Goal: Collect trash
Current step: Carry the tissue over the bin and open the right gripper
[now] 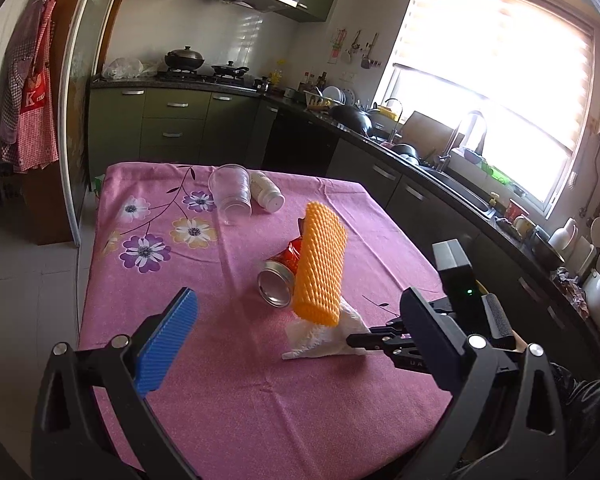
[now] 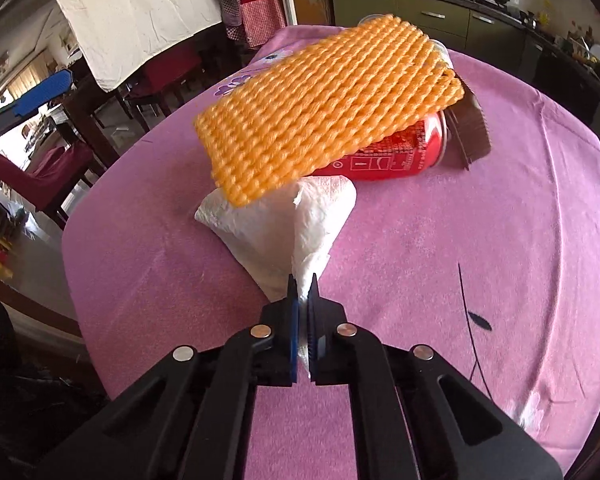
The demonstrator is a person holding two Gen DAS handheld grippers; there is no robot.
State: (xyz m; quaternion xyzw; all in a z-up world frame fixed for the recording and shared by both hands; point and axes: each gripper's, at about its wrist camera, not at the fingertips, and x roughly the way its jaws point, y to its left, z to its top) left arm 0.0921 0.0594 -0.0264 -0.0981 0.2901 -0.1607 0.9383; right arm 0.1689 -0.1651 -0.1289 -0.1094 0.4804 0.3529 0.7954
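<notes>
A white crumpled paper tissue [image 2: 284, 224] lies on the pink tablecloth [image 2: 460, 260]. My right gripper [image 2: 302, 284] is shut on its near corner; it also shows in the left wrist view [image 1: 356, 340] at the tissue [image 1: 320, 336]. An orange foam fruit net [image 1: 320, 268] leans on the tissue and on a red soda can [image 1: 278, 278] lying on its side; net [image 2: 324, 108] and can [image 2: 400, 148] lie just beyond the tissue. My left gripper [image 1: 300, 316] is open and empty, above the near table.
A clear plastic cup [image 1: 230, 192] and a white bottle [image 1: 266, 196] lie at the far end of the table. A dark brown wrapper [image 2: 470, 128] lies behind the can. Kitchen counters [image 1: 440, 168] run along the right; chairs [image 2: 60, 168] stand left of the table.
</notes>
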